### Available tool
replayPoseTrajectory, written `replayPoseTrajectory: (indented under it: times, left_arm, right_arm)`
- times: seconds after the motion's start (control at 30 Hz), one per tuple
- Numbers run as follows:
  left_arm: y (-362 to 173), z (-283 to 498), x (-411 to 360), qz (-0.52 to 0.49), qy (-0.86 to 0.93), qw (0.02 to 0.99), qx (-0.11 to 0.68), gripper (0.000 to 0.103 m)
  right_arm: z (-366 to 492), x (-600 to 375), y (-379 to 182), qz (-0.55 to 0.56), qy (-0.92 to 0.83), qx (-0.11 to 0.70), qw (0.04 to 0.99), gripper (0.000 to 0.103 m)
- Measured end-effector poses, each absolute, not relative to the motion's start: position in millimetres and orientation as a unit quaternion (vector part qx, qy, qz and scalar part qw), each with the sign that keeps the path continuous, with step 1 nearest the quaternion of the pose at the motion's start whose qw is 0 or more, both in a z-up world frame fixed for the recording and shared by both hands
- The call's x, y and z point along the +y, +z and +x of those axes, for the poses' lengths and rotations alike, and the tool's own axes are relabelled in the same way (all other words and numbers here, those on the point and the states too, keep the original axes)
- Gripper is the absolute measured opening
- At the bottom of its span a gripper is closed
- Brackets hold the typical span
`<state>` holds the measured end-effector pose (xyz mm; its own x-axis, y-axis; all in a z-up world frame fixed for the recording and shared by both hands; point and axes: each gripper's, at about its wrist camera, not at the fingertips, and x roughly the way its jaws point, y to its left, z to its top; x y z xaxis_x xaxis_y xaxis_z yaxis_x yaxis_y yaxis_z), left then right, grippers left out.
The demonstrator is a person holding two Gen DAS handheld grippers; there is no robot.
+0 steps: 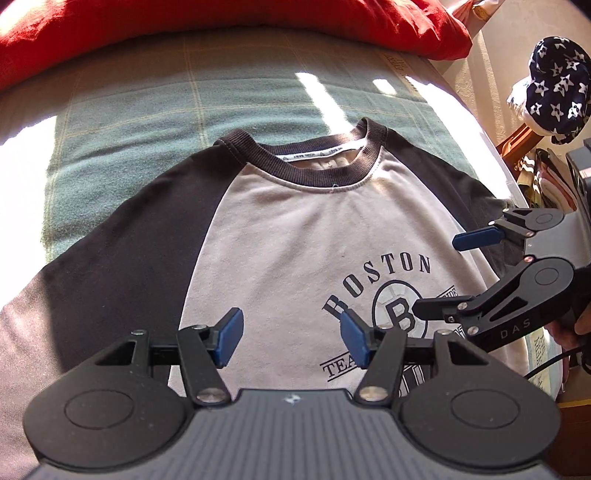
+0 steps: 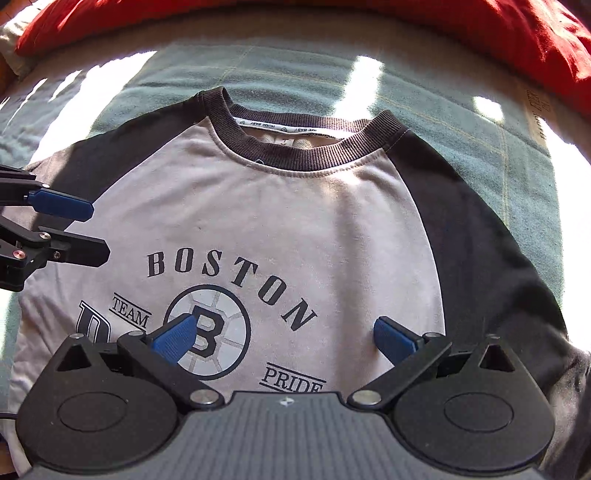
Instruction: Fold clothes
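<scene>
- A grey raglan T-shirt with black sleeves and a black ribbed collar [image 1: 288,236] [image 2: 280,206] lies face up and spread flat, filling the middle of both views, its collar toward the top of the frame.
- Its chest print reads "BOSTON" over a round "B" emblem, with "TEAM" and "PRIDE" boxes beside it; the hem is hidden behind the gripper bodies.
- The shirt rests on a green plaid blanket [image 1: 122,110] [image 2: 480,110], which shows bright patches of sunlight.
- A red cushion or folded red fabric [image 1: 221,22] [image 2: 480,33] runs along the top edge of both frames, beyond the blanket.
- The left gripper [image 1: 291,338] [image 2: 99,230] hangs over the lower chest of the shirt, its blue-padded fingers [image 1: 231,336] spread wide with nothing between them.
- The right gripper [image 2: 284,338] [image 1: 436,275] sits over the emblem area, its fingers [image 2: 393,339] also wide apart and holding nothing.
- Whether either gripper's tips touch the cloth cannot be told.
- In the left wrist view the right gripper enters from the right edge; in the right wrist view the left gripper enters from the left edge.
- A navy fabric with white stars [image 1: 554,85] sits at the upper right of the left wrist view, off the blanket.
</scene>
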<state>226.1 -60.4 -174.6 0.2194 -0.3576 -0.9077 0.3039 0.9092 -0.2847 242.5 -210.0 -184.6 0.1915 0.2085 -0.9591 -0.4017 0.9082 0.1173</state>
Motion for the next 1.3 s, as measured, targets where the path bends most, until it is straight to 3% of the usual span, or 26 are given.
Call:
replayPoseTrajectory:
  times: [0.2,0.33,0.5,0.73,0.87,1.0,1.3]
  left_arm:
    - [-202,226,-44,-0.010,-0.203,0.779,0.593,0.059]
    - [-198,227,-34,0.006,-0.197,0.786,0.586,0.051]
    - [-178,226,-11,-0.029,-0.183,0.791,0.582,0.058]
    - [-197,213,-3,-0.034,-0.167,0.782,0.599,0.059]
    - [-197,208,-2,0.040,-0.144,0.790,0.594,0.060]
    - [-188,206,14,0.029,-0.117,0.794,0.597,0.059]
    - [-177,195,-19,0.058,-0.112,0.796,0.592,0.058]
  right_arm:
    - [237,-222,-204,-0.056,0.197,0.607,0.768,0.103]
    - [231,-258,-199,-0.022,0.199,0.588,0.784,0.103]
    - [221,-338,-171,0.107,0.159,0.573,0.797,0.103]
    - [200,-425,-196,0.326,0.093,0.548,0.765,0.103]
    - [193,-432,-214,0.275,0.048,0.573,0.771,0.103]
    - [170,-445,-196,0.242,0.009,0.559,0.793,0.103]
    - [136,-433,-188,0.333,0.065,0.520,0.784,0.103]
